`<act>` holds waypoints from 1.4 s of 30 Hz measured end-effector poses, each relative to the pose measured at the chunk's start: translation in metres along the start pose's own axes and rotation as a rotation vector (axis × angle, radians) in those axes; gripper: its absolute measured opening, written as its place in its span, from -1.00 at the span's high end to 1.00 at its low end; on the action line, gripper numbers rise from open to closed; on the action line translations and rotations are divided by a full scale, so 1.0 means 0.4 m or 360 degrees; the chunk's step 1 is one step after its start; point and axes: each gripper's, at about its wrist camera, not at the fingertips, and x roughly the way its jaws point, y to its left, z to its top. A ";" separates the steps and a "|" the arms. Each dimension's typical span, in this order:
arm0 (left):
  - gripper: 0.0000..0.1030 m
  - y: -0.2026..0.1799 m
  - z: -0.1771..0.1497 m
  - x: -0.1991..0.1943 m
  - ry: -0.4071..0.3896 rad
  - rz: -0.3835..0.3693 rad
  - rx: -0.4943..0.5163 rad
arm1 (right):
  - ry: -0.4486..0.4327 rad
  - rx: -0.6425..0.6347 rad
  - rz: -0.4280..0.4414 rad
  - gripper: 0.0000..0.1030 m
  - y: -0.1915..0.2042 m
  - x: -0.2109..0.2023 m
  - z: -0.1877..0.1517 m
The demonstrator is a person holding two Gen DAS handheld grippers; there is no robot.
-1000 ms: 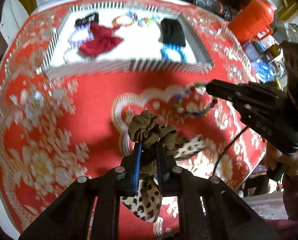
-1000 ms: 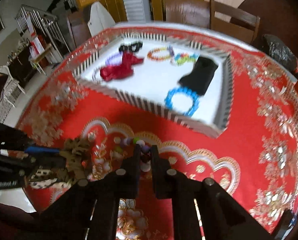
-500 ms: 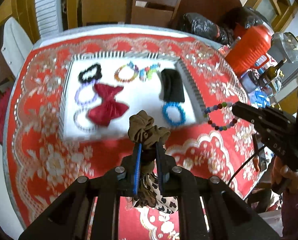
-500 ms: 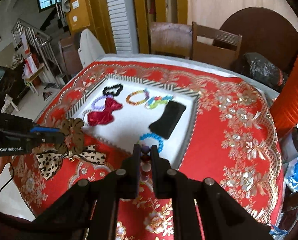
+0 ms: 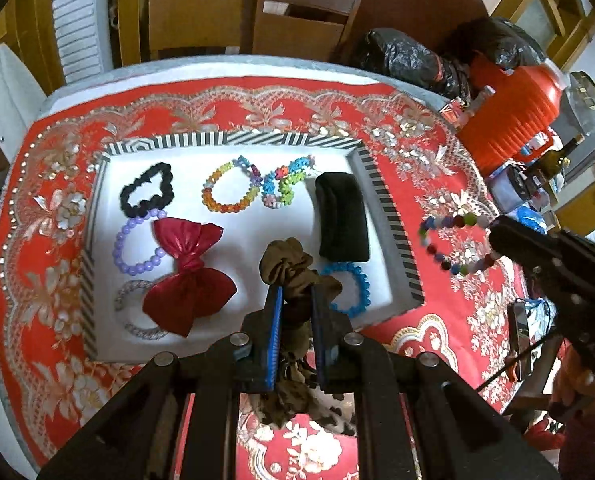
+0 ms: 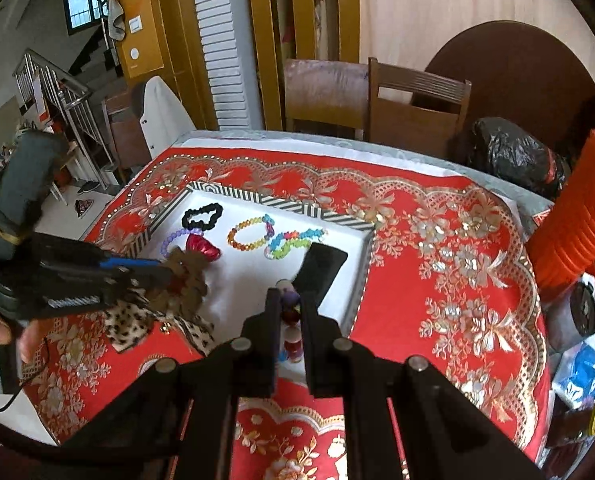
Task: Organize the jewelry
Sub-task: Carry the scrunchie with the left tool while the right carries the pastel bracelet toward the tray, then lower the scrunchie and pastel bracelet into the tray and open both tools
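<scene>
Red and gold floral cloth (image 5: 425, 168) covered the round table, with wooden chairs (image 6: 417, 104) behind it and an orange ribbed container (image 5: 509, 124) at its far right edge. On the cloth sat a white tray with a striped rim (image 5: 233, 139). I saw inside it a black scrunchie (image 5: 147, 191), a purple bead bracelet (image 5: 135, 246), a red bow (image 5: 189, 276), a clear bead bracelet partly under that bow (image 5: 131, 312), an orange-yellow bead bracelet (image 5: 227, 192), a green-and-blue bead bracelet (image 5: 285, 184), a black pouch (image 5: 341, 216) and a blue bracelet (image 5: 351, 290).

My left gripper (image 5: 295, 304) was clamped on an olive scrunchie with a leopard-print bow (image 5: 287, 266), held above the tray's near edge, the bow tails hanging below the fingers. My right gripper (image 6: 287, 308) was pinched onto a multicoloured bead bracelet (image 5: 453, 244), which hung in a loop over the cloth just beside the tray's right rim. From the right wrist camera, only a few of its beads showed between the fingers.
</scene>
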 end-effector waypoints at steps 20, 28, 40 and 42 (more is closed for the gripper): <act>1.00 0.215 0.006 0.136 0.0128 0.0176 -0.0331 | 0.0244 0.0061 0.0312 0.82 0.077 0.351 0.115; 1.00 0.184 0.013 0.136 0.0102 0.0270 -0.0246 | 0.0421 0.0175 0.0261 0.82 0.023 0.487 0.058; 0.75 0.162 0.005 0.094 0.0020 0.0324 -0.0281 | 0.0356 0.0158 0.0196 0.41 0.031 0.432 0.030; 0.75 0.154 0.003 0.083 0.0010 0.0338 -0.0269 | 0.0314 0.0159 0.0187 0.27 0.033 0.395 0.026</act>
